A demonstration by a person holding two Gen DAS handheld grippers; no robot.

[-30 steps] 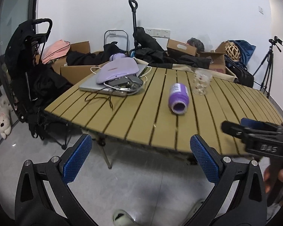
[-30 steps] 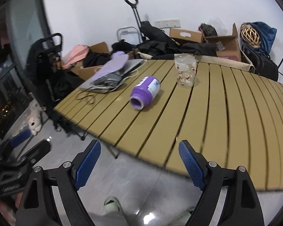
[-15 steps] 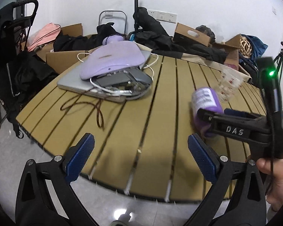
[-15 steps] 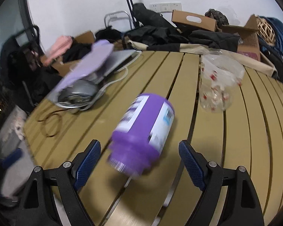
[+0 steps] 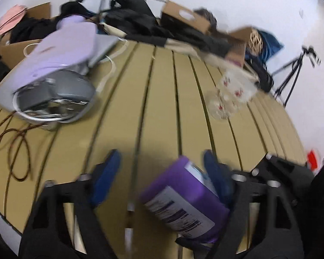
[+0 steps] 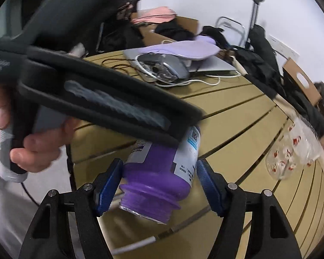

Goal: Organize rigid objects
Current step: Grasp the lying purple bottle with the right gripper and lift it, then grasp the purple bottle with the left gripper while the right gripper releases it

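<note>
A purple bottle (image 6: 159, 172) with a white label lies on its side on the slatted wooden table (image 6: 237, 129). My right gripper (image 6: 159, 185) is closed around it, a blue pad on each side near its open threaded neck. In the left wrist view the bottle (image 5: 183, 202) lies between my left gripper's fingers, against the right blue pad (image 5: 216, 179). My left gripper (image 5: 159, 177) is open, with a wide gap at the left pad. Its body crosses the right wrist view above the bottle (image 6: 97, 99). A clear patterned cup (image 5: 231, 95) stands farther back, also in the right wrist view (image 6: 291, 151).
A laptop with a lilac case, a grey mouse and cables (image 5: 58, 79) sits at the table's far left. A brown cord (image 5: 13, 142) loops near the left edge. Boxes, bags and dark clothing (image 5: 162, 28) line the wall. A tripod (image 5: 291, 79) stands at the right.
Both grippers moved in over the table to the purple bottle. My right gripper narrowed around the bottle; my left gripper came in beside it from the other end.
</note>
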